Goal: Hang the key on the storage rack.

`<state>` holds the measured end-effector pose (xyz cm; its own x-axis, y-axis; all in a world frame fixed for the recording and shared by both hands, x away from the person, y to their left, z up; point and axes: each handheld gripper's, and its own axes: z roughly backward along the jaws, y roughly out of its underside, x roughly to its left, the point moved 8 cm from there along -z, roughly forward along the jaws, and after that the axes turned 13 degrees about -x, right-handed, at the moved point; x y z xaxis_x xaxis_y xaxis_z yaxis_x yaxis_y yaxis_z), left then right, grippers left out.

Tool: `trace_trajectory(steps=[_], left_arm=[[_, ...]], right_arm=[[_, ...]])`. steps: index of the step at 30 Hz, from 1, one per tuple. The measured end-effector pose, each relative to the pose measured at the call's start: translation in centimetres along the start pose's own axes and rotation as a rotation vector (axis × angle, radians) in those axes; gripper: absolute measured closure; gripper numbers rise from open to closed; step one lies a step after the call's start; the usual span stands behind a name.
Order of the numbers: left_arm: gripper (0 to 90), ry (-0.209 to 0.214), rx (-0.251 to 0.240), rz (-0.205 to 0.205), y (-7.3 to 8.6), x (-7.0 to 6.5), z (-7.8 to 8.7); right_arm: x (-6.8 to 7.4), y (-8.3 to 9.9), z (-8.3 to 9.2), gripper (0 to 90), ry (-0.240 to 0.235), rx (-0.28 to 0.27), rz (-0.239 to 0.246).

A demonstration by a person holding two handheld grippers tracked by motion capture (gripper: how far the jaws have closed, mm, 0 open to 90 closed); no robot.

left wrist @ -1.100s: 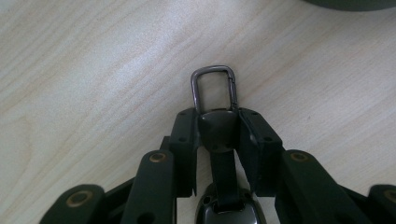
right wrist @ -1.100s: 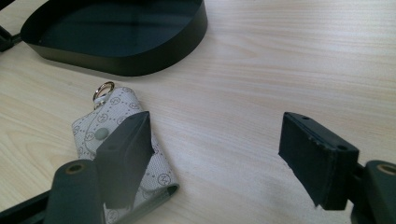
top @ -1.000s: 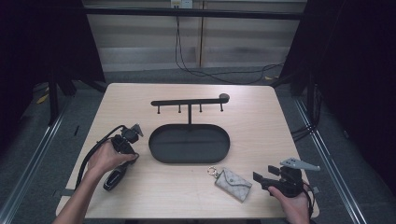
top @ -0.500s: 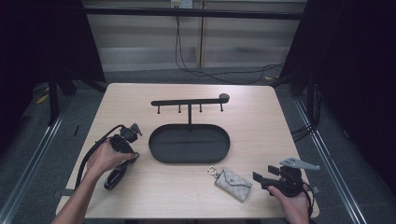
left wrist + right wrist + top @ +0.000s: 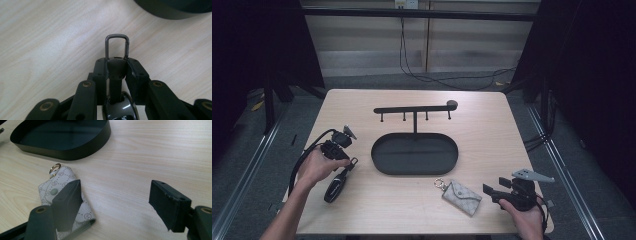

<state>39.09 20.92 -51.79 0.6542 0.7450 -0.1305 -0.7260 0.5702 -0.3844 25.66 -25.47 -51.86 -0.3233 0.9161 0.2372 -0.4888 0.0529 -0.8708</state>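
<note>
My left gripper (image 5: 346, 161) (image 5: 116, 68) is shut on the neck of a dark key fob (image 5: 336, 185) (image 5: 118, 110). The fob's metal clip (image 5: 117, 46) sticks out past the jaws, just above the wooden table (image 5: 492, 135). A grey patterned key pouch (image 5: 461, 196) (image 5: 61, 186) with a gold ring lies flat near the front edge. My right gripper (image 5: 492, 191) (image 5: 116, 192) sits low just right of it, open, its left jaw over the pouch's edge and nothing between the pads.
A black oval tray (image 5: 377, 155) (image 5: 75, 155) lies mid-table, and from its back rises a stand with a hook rail (image 5: 414, 109). Cables trail from both grippers. The tray's rim (image 5: 172, 13) is close ahead of the left gripper.
The left hand has lifted the gripper and the key fob slightly and shifted them toward the tray. The right gripper and the pouch have stayed where they were.
</note>
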Motion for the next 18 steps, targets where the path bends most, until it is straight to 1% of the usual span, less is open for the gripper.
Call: trace_trajectory(steps=[1, 3, 6, 7, 9, 11, 12, 13, 14, 15, 16, 17, 18], left_arm=[[70.8, -0.004, -0.007, -0.007, -0.1, 0.0, 0.2], [70.8, -0.009, -0.013, -0.008, -0.1, -0.1, 0.6], [70.8, 0.001, -0.028, -0.007, -0.3, -0.4, 1.3], [70.8, 0.001, -0.04, -0.006, -0.4, -0.4, 1.5], [70.8, 0.002, -0.045, -0.003, -0.6, -0.5, 2.1], [70.8, -0.001, -0.081, -0.008, -1.0, -0.5, 2.7], [70.8, 0.009, -0.081, -0.004, -1.1, -0.5, 3.1], [70.9, 0.002, -0.091, -0.007, -1.3, -0.5, 3.4], [70.9, -0.002, -0.084, -0.005, -1.3, -0.4, 3.7], [70.9, -0.004, -0.095, -0.016, -1.4, -0.4, 3.8], [70.9, -0.008, -0.096, -0.015, -1.5, -0.4, 4.1], [70.9, -0.019, -0.1, -0.016, -1.6, -0.5, 4.3], [70.9, -0.014, -0.1, -0.025, -1.6, -0.5, 4.5]], right_arm=[[0.0, 0.0, 0.0, 25.8, 0.001, 0.0, 0.001], [-0.1, 0.0, 0.0, 25.8, 0.001, 0.002, -0.001], [-0.1, 0.0, 0.0, 25.8, 0.003, 0.001, 0.001], [-0.1, 0.0, 0.0, 25.8, 0.003, 0.0, 0.0], [-0.1, 0.0, 0.0, 25.8, 0.002, -0.001, -0.001], [-0.1, 0.0, 0.0, 25.8, 0.003, -0.002, -0.002], [-0.1, 0.0, 0.0, 25.8, 0.004, -0.002, -0.002], [-0.1, 0.0, 0.0, 25.8, 0.005, -0.002, -0.003], [-0.1, 0.0, 0.0, 25.8, 0.005, -0.003, -0.004], [-0.1, 0.0, 0.0, 25.8, 0.005, -0.002, -0.004], [-0.1, 0.0, 0.0, 25.8, 0.005, -0.001, -0.004], [-0.1, 0.0, 0.0, 25.8, 0.004, -0.001, -0.004], [-0.1, 0.0, 0.0, 25.8, 0.004, -0.001, -0.004]])
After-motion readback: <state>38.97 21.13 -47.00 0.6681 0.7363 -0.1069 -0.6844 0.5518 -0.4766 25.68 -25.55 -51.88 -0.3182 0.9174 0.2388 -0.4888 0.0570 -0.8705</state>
